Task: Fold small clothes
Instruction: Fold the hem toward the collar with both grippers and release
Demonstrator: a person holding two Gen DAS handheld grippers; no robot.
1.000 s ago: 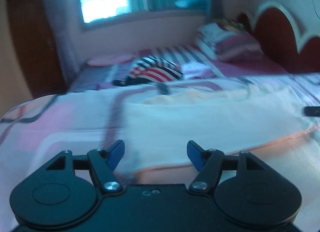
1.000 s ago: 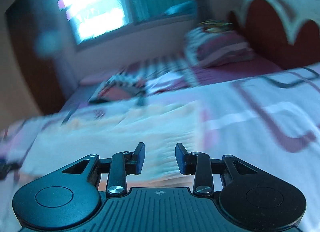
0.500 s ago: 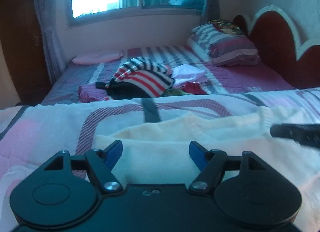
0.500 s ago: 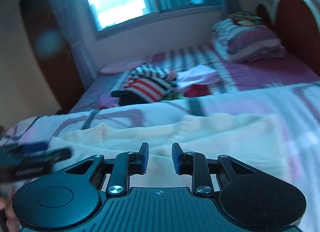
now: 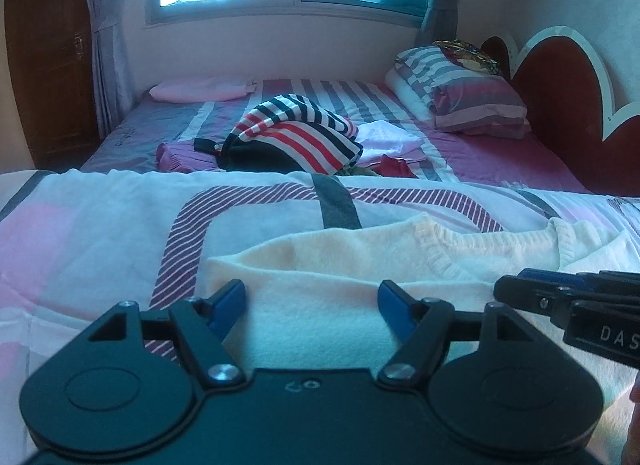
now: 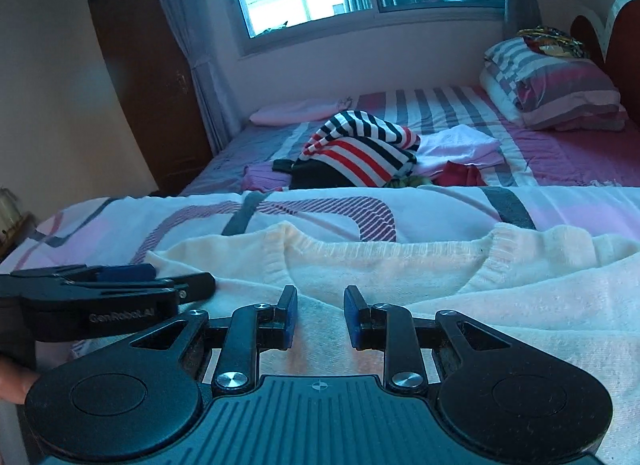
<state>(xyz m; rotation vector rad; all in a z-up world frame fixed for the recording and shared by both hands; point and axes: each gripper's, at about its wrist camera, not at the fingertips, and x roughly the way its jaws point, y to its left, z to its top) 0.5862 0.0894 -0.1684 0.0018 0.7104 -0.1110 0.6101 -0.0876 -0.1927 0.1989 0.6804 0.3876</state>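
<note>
The cream knit sweater (image 5: 360, 261) lies flat on the patterned blanket (image 5: 100, 233), its collar at twelve o'clock from both tools. The left gripper (image 5: 312, 301) is spread wide above its left part, pinching nothing. The right gripper (image 6: 318, 317), at the left one's three o'clock, has just narrowed to a small gap over the knit below the collar, empty too.

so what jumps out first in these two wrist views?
The cream knit sweater spread flat on the near bedding, right in front of both claws. The left claw hangs wide open over its left part, the right claw narrower just below the V-neck, neither gripping. Behind, a heap topped by a red, white and navy striped garment lies mid-bed.
</note>
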